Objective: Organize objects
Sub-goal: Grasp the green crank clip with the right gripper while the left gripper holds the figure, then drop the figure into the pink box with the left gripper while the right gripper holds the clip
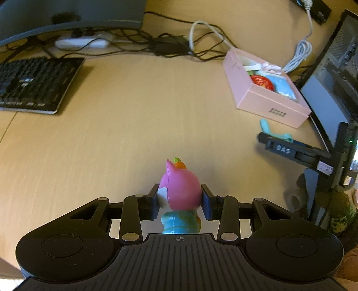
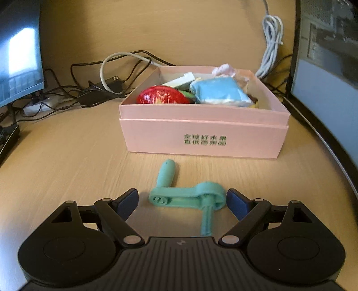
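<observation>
My left gripper point(image 1: 181, 201) is shut on a pink-headed toy figure point(image 1: 180, 192) with a blue body, held above the wooden desk. A pink box point(image 2: 201, 134) stands ahead in the right wrist view, filled with a red strawberry toy point(image 2: 163, 96), a blue packet point(image 2: 220, 93) and other items. In front of it lies a teal crank handle point(image 2: 185, 197). My right gripper point(image 2: 182, 204) is open, its blue pads point(image 2: 127, 202) on either side of the crank, apart from it. In the left wrist view the pink box point(image 1: 264, 98) sits at right, the right gripper's fingers point(image 1: 279, 147) over the crank point(image 1: 268, 131).
A black keyboard point(image 1: 33, 85) lies at left, below a curved monitor point(image 1: 67, 18). Tangled black cables and a power brick point(image 1: 170, 47) run behind the box, with a white coiled cable point(image 2: 271, 42). Another dark screen point(image 2: 324, 78) stands at right.
</observation>
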Tool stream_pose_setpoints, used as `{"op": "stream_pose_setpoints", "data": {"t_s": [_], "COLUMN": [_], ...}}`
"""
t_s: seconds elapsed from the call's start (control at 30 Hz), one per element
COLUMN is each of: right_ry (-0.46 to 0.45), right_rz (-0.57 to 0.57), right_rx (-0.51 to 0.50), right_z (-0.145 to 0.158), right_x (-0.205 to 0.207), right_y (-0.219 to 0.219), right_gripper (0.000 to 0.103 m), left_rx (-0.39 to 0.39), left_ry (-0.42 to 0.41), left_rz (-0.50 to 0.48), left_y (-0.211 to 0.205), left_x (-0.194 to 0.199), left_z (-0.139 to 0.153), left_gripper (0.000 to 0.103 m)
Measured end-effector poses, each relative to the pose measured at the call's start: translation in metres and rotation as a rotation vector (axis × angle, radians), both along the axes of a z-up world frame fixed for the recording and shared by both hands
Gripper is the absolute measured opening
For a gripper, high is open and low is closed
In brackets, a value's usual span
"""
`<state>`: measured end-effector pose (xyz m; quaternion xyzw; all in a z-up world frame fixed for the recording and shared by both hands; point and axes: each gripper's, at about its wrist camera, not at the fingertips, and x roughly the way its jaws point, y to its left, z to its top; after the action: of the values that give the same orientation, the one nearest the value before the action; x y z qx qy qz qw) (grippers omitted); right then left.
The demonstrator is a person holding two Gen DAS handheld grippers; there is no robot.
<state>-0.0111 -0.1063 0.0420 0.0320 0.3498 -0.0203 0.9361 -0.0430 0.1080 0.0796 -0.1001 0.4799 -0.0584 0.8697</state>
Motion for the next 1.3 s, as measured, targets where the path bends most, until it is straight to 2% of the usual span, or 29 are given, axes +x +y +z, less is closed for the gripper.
{"op": "stream_pose_setpoints", "data": {"t_s": [0.03,0.07,0.23,0.4,0.73,0.9,1.07,1.23,1.3], "right_ry": [-0.005,-0.006,0.026,0.066,-0.036,-0.068,-0.065,-0.067,-0.066], "right_rz": [0.004,0.011,0.028,0.065,0.013,-0.025,-0.046,-0.050,-0.051], "right_rx": [0.004,0.005,-0.064,-0.056,-0.021,-0.016,0.025,0.045,0.051], "right_z": [0.001,0.002,0.010,0.036,0.108,0.114,0.106,0.100,0.099], "right_x": [-0.001,-0.002,-0.011,-0.045,-0.094,-0.110,-0.118,-0.116,-0.115], "right_y": [0.000,0.001,0.004,-0.003,-0.038,-0.056,-0.071,-0.085,-0.090], "right_gripper": [0.073,0.071,0.071,0.071,0.071,0.071,0.071,0.071,0.071], "left_rx": [-0.006,-0.013,-0.029,-0.079,-0.148,-0.157,-0.149,-0.136,-0.164], "left_ry": [0.004,0.007,0.030,0.040,0.005,-0.063,-0.183,-0.348,-0.397], "left_rz": [0.002,-0.002,-0.100,-0.214,-0.374,-0.411,-0.401,-0.316,-0.270], "left_y": [0.002,0.003,-0.015,-0.043,-0.112,-0.137,-0.156,-0.170,-0.174], "left_x": [0.000,0.000,0.010,0.020,0.056,0.085,0.126,0.169,0.184], "left_z": [-0.001,-0.002,-0.009,-0.015,-0.012,0.010,0.048,0.084,0.091], "left_gripper": [0.041,0.041,0.041,0.041,0.041,0.041,0.041,0.041,0.042]}}
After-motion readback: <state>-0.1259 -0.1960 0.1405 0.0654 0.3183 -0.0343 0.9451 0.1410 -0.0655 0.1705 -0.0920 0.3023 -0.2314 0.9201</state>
